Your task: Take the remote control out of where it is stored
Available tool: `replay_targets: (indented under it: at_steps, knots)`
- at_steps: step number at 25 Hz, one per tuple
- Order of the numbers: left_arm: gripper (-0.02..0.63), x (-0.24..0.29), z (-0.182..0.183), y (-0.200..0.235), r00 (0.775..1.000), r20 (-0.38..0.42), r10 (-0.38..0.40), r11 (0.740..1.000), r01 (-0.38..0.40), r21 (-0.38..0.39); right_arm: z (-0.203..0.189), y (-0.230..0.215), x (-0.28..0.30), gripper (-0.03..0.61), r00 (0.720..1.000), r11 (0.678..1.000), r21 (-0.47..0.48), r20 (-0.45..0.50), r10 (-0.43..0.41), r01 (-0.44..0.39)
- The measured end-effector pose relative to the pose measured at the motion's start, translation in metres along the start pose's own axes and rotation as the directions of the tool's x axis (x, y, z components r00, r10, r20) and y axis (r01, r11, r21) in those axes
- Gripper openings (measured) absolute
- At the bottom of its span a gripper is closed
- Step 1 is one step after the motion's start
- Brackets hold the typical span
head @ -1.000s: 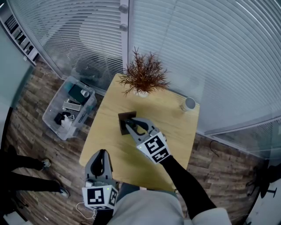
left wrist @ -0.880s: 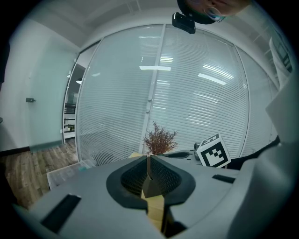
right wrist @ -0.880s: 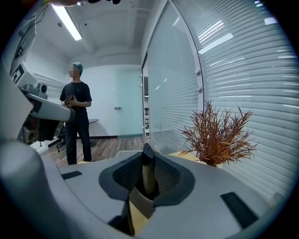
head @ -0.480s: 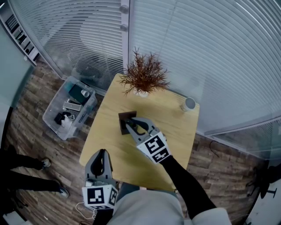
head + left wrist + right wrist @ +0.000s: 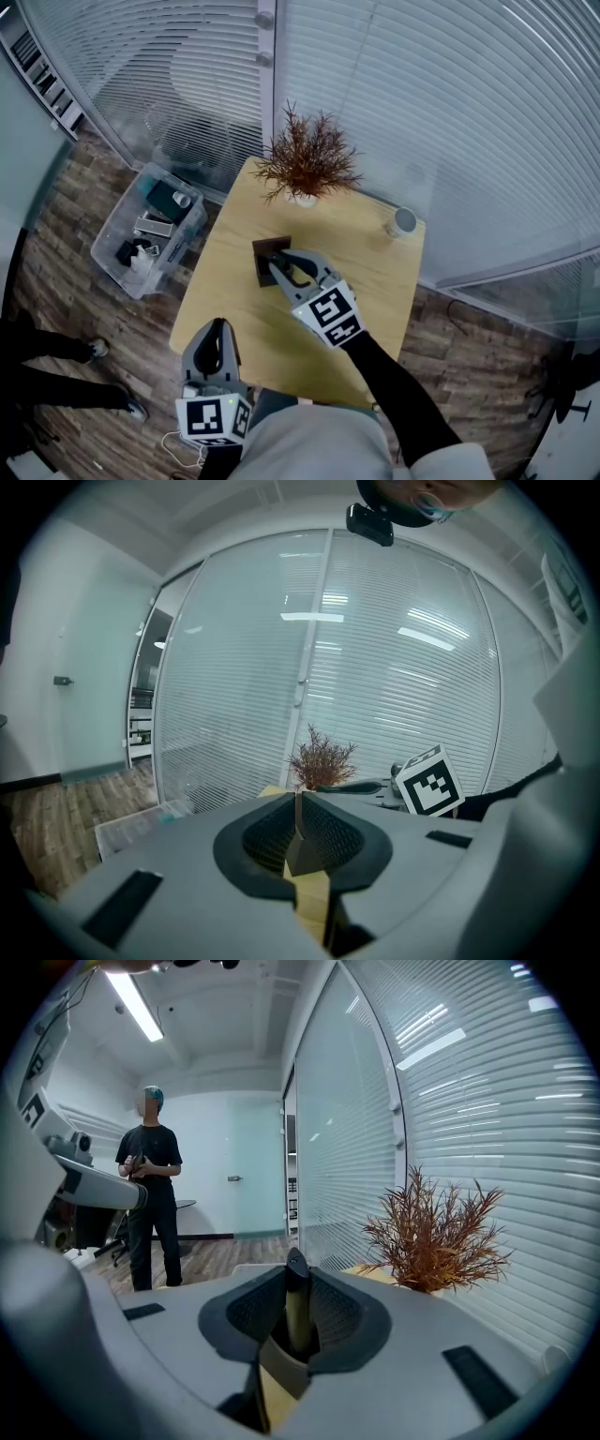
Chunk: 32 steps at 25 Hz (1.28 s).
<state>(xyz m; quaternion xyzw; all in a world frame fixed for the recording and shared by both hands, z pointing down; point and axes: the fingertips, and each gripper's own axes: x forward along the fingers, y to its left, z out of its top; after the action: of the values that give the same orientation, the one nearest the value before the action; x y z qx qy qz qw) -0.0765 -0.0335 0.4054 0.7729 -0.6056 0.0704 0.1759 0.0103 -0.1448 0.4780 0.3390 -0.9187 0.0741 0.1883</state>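
R gripper [image 5: 297, 1277] pinches remote [image 5: 296, 1321]; L gripper [image 5: 298, 806] closed

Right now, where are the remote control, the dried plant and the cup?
remote control [image 5: 297, 1302]: right gripper view, on its narrow upright edge.
plant [image 5: 307, 161]: head view, on the middle of its reddish twigs.
cup [image 5: 403, 222]: head view, on its open top.
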Motion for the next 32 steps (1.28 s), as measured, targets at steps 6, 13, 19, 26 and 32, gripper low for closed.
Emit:
replay_targets:
  at_steps: [6, 13, 19, 26, 32]
  knots:
    - [0.028, -0.0010, 0.0019, 0.0010, 1.000, 0.006, 0.002, 1.000, -0.002, -0.002, 0.0001, -0.0005, -0.0009, 0.078, 1.000, 1.000, 0.003, 0.003, -0.004, 0.004]
    - [0.028, -0.0008, 0.0004, 0.0022, 1.000, 0.005, 0.003, 1.000, -0.003, -0.004, 0.0005, -0.0022, -0.0013, 0.078, 1.000, 1.000, 0.006, 0.005, -0.015, 0.015]
    - [0.028, -0.0006, 0.0016, 0.0021, 1.000, 0.010, 0.003, 1.000, -0.003, -0.004, 0.0021, -0.0025, -0.0014, 0.078, 1.000, 1.000, 0.006, 0.006, -0.015, 0.015]
    - [0.028, -0.0010, 0.0021, 0.0032, 1.000, 0.012, 0.006, 1.000, -0.006, -0.009, 0.0047, -0.0029, -0.0023, 0.078, 1.000, 1.000, 0.006, 0.011, -0.019, 0.019]
    - [0.028, -0.0013, 0.0016, 0.0033, 1.000, 0.011, 0.005, 1.000, -0.005, -0.008, 0.0047, -0.0040, -0.0028, 0.078, 1.000, 1.000, 0.007, 0.011, -0.025, 0.025]
